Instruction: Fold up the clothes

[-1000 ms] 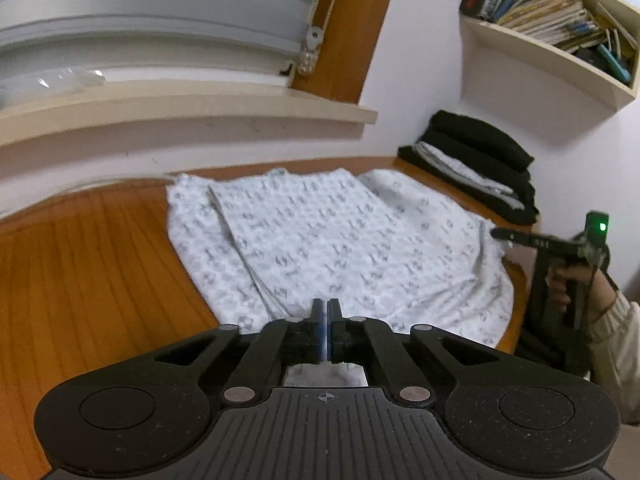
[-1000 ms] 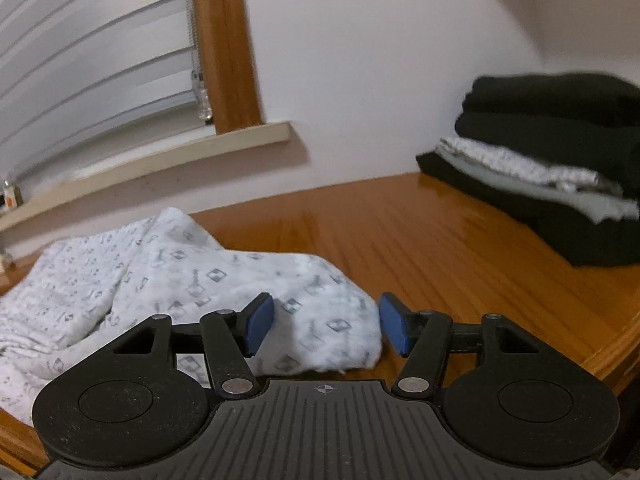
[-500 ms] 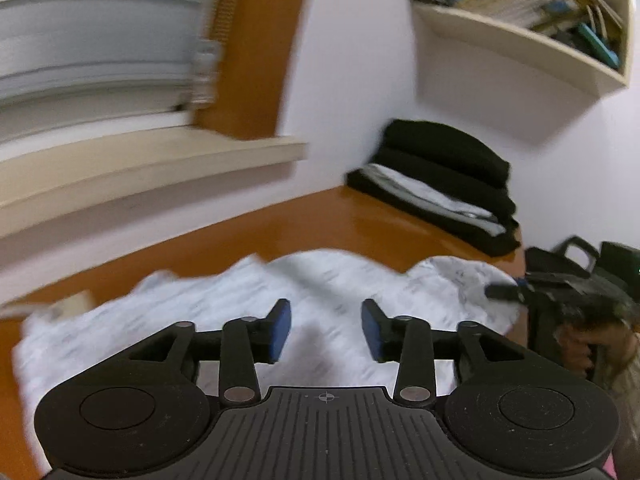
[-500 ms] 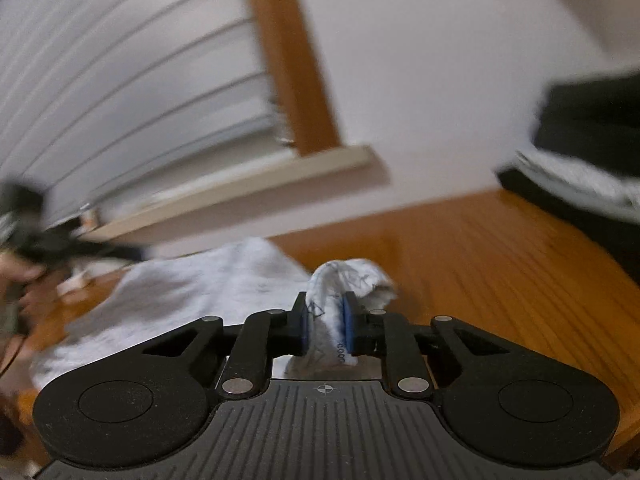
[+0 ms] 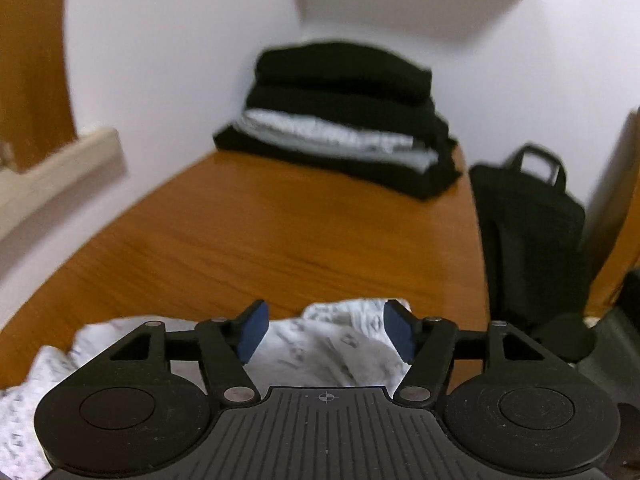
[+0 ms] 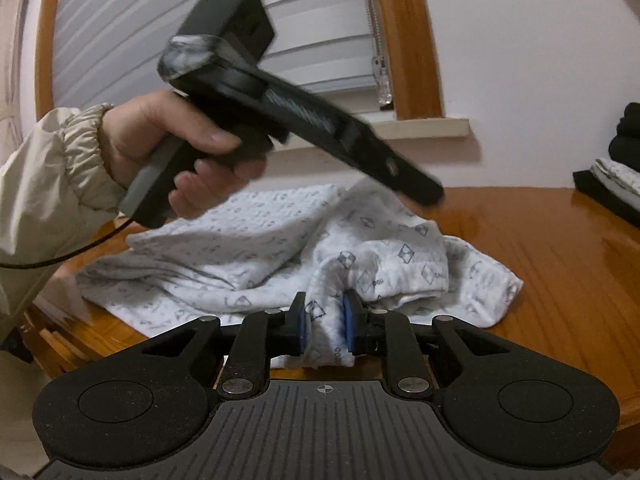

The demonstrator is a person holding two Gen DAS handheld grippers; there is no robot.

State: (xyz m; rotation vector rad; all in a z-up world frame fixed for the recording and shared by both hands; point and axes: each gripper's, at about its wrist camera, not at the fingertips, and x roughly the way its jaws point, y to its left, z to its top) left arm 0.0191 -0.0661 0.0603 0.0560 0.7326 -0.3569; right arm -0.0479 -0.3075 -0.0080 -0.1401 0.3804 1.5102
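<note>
garment (image 6: 280, 240) print lettering too blurred; nothing legible

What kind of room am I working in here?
Most likely a bedroom or study at home: a glossy wooden table under a window with blinds, a stack of folded clothes against the wall and a black bag beside the table.

Surface: glossy orange-brown wooden tabletop (image 6: 552, 264).
Near edge: rumpled white patterned garment (image 6: 260, 240) is spread.
Far corner: stack of folded clothes (image 5: 344, 116), black and grey, against wall.

One patterned white garment (image 6: 280, 240), one stack of folded clothes (image 5: 344, 120), one black bag (image 5: 532, 240), two tongs (image 5: 326, 330).
</note>
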